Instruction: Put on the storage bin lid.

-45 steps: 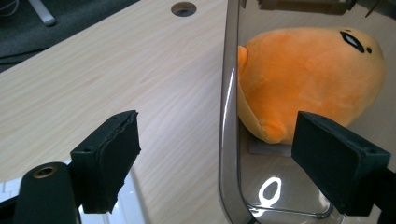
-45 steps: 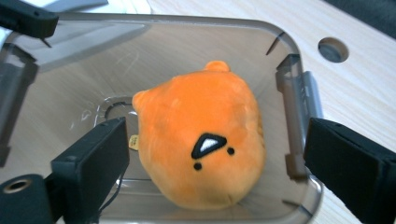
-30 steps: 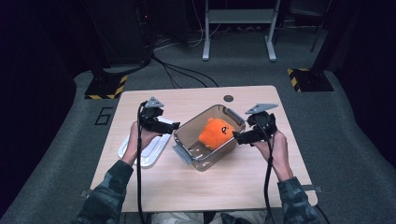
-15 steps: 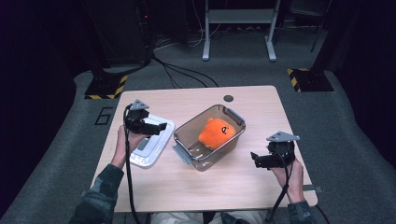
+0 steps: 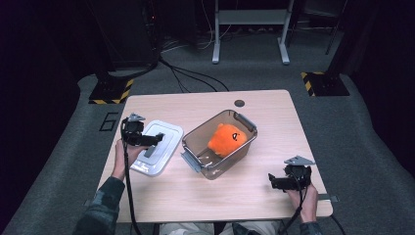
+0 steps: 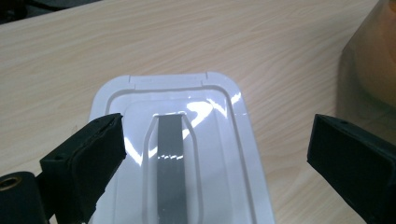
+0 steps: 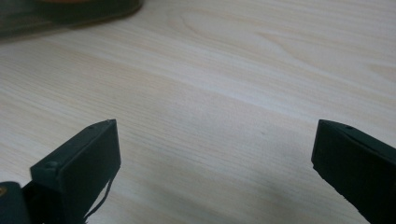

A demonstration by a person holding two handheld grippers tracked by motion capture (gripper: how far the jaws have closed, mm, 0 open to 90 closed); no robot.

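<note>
Two grippers are at work, and both stand with jaws spread wide and nothing between them. The left gripper [image 5: 157, 138] hovers over the white lid [image 6: 187, 154], whose grey handle [image 6: 169, 172] runs lengthwise straight out from between the jaws, about midway between the two pads. Off beyond the right jaw of that gripper sits the clear bin [image 5: 219, 144] with an orange plush [image 5: 226, 139] inside, uncovered. The right gripper [image 5: 272, 181] rests low over bare table [image 7: 261, 93], the bin's edge far ahead past its left jaw. My reading is that the step in hand is picking up the lid to cover the bin. Next move calls for lowering the left jaws to either side of the handle, closing on it, then lifting the lid across onto the bin. No brand, label or writing can be read on the lid or bin.
</note>
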